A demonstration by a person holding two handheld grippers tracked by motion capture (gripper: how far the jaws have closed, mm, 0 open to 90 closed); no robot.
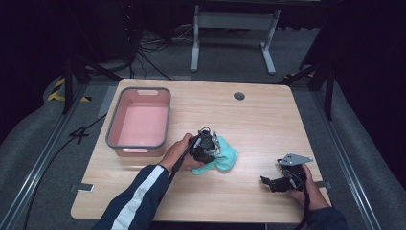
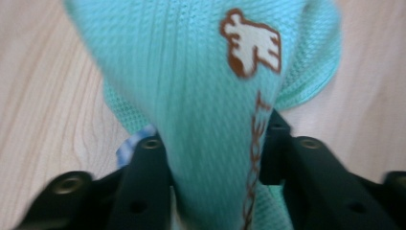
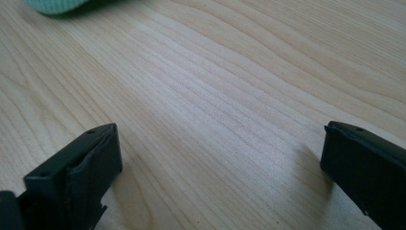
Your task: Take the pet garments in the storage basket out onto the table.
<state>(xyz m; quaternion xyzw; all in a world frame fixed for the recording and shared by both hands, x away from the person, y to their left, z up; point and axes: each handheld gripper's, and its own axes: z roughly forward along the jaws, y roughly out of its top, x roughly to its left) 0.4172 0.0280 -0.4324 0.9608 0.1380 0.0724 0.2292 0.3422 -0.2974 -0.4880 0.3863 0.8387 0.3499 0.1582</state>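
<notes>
My left gripper (image 1: 210,148) sits on the teal cloth (image 1: 225,158) at mid-table; my right gripper (image 1: 280,181) rests apart, near the right front corner

The cloth fills the gap between my left jaws, though I cannot tell whether they press it; my right jaws stand wide open over bare wood. A pink tub (image 1: 140,122) stands just left of my left hand. The wooden table (image 1: 268,124) has free room behind and to the right, with dark floor around it

I see bare wood across the centre and upper right of the table (image 1: 268,120); nothing blocks a pass there. The pink bin (image 1: 140,122) walls off the upper left; the teal cloth (image 1: 227,157) lies mid-frame.
</notes>
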